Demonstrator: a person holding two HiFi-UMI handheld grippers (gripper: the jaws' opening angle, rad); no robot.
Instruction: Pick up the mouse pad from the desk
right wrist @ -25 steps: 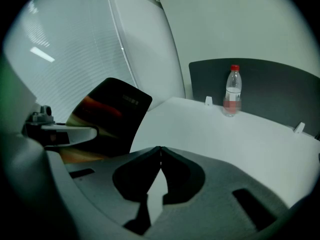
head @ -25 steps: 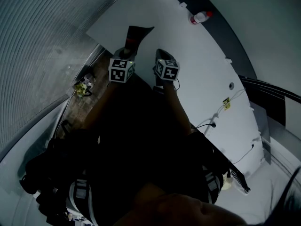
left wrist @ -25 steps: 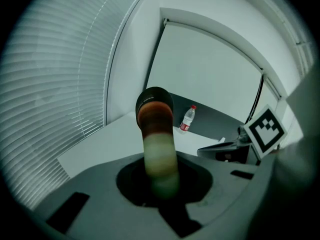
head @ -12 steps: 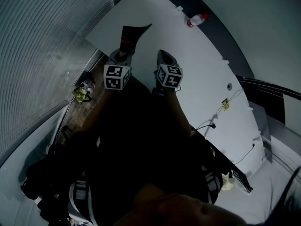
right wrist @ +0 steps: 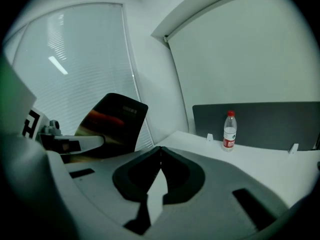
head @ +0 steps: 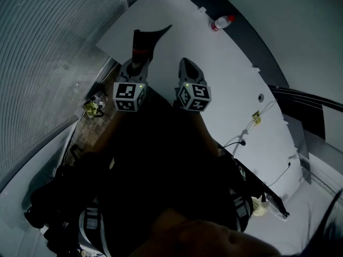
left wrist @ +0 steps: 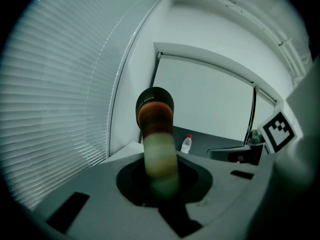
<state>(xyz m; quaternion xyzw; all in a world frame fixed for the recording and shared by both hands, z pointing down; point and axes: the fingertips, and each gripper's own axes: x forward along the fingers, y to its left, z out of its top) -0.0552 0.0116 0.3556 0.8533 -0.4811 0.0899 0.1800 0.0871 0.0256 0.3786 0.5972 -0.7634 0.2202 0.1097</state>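
Black pad (head: 144, 42) hangs above the white desk (head: 230, 84), one edge clamped in our left gripper (head: 137, 60). Seen along those jaws it is edge-on, with red then yellow-green bands. Our right gripper (head: 186, 64) is just beside it, jaws pressed together on nothing. Bottle (head: 222, 22), red cap and red label, stands by the dark divider (right wrist: 270, 124). We cannot read its print or the small print on the pad.

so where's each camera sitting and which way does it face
Head view: on the person's head, steeply down at the desk; left gripper and right gripper show.
Left gripper view: on that gripper, looking along jaws clamping the mouse pad, toward a wall.
Right gripper view: along its shut, empty jaws, across the desk.
Shared: the bottle, in all three.
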